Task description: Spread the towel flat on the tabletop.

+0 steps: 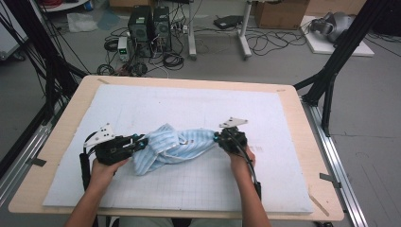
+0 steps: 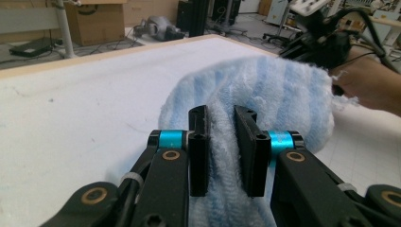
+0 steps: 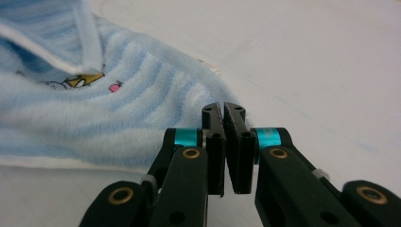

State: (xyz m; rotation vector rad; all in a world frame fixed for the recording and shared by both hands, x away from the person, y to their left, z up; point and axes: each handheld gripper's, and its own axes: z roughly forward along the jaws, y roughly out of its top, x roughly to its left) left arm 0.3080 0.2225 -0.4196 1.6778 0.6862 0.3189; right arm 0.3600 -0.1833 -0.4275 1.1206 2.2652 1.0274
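A light blue striped towel lies bunched in the middle of the white gridded mat. My left gripper is at its left end. In the left gripper view, its jaws are shut on a thick fold of the towel. My right gripper is at the towel's right end. In the right gripper view, its jaws are pressed nearly together at the edge of the towel, which bears a small cartoon print. The right hand shows beyond the towel in the left gripper view.
The mat covers most of a wooden table, with bare mat all around the towel. Black frame posts stand at the table's sides. Computer towers, cables and boxes sit on the floor beyond the far edge.
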